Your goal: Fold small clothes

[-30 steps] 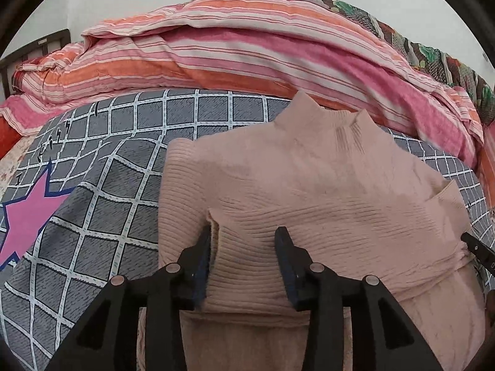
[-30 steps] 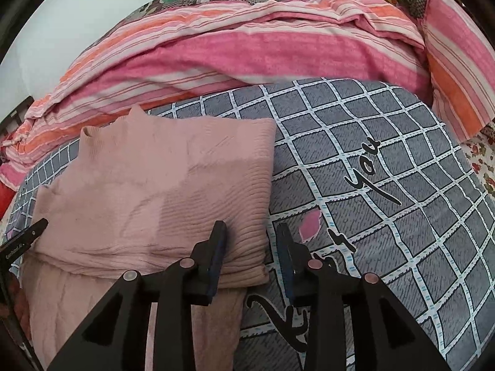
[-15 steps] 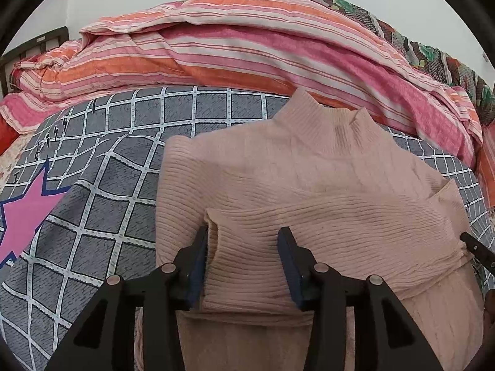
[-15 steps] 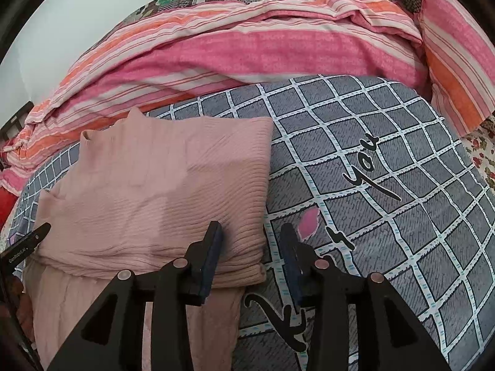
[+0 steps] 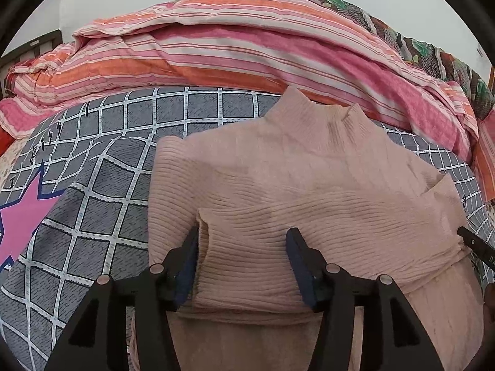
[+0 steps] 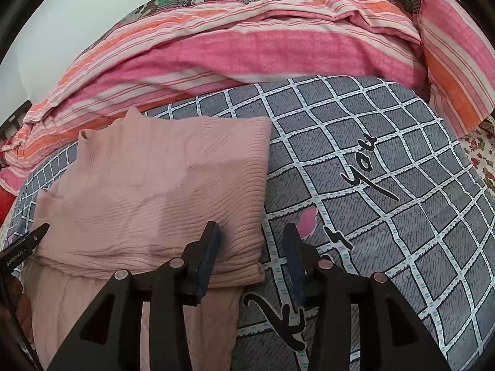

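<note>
Under me lies one grey checked bedsheet (image 6: 386,160), and at twelve o'clock one striped pink-and-orange quilt (image 5: 247,46) is heaped along its far edge. One pale pink ribbed sweater (image 5: 294,170) rests flat on the sheet, collar toward twelve o'clock, both sleeves folded across the chest. I hold two grippers. My left gripper (image 5: 243,247) has its jaws apart, straddling the folded sleeve end at six o'clock; I cannot tell whether the pads touch the knit. My right gripper (image 6: 252,241) is also spread wide, one finger over the sweater's (image 6: 161,185) right edge, the other above bare sheet. Since a second ago both pairs of jaws have widened and the sweater looks unmoved. Black script on the sheet reads "you" (image 6: 368,167) at two o'clock; the larger lettering near six o'clock is partly hidden.
</note>
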The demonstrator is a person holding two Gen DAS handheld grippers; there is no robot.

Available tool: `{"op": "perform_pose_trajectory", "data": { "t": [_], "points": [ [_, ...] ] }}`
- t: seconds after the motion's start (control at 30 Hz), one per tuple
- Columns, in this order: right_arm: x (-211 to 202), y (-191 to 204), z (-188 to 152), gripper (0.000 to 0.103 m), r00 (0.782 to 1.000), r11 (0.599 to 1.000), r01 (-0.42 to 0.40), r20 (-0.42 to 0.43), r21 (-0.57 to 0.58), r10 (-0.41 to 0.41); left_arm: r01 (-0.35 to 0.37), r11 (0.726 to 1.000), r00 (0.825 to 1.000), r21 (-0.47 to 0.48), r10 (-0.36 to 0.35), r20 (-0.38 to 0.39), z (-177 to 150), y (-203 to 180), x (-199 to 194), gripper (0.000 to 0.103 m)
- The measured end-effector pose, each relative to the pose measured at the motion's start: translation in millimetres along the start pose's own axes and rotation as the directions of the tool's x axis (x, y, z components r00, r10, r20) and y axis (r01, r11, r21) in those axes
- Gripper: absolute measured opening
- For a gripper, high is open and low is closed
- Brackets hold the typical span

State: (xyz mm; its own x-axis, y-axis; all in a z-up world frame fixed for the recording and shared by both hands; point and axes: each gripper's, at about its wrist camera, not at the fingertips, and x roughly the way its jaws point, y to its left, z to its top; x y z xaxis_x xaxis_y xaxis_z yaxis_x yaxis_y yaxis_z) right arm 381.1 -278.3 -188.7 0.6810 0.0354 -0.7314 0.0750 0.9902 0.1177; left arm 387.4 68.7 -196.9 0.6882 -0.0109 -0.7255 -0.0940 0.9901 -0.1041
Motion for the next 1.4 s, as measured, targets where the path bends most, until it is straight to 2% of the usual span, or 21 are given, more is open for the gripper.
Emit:
{"op": "perform_pose_trajectory", "data": {
  "t": [1.4],
  "points": [
    [-1.1, 1.3, -3.0, 0.045, 1.0, 1.0, -0.003, -0.004, -0.018, 0.003, -0.001, 1.0, 1.0, 0.03, 0.001, -0.005, -4.0, -4.3, -2.8, 0.063]
  ]
}}
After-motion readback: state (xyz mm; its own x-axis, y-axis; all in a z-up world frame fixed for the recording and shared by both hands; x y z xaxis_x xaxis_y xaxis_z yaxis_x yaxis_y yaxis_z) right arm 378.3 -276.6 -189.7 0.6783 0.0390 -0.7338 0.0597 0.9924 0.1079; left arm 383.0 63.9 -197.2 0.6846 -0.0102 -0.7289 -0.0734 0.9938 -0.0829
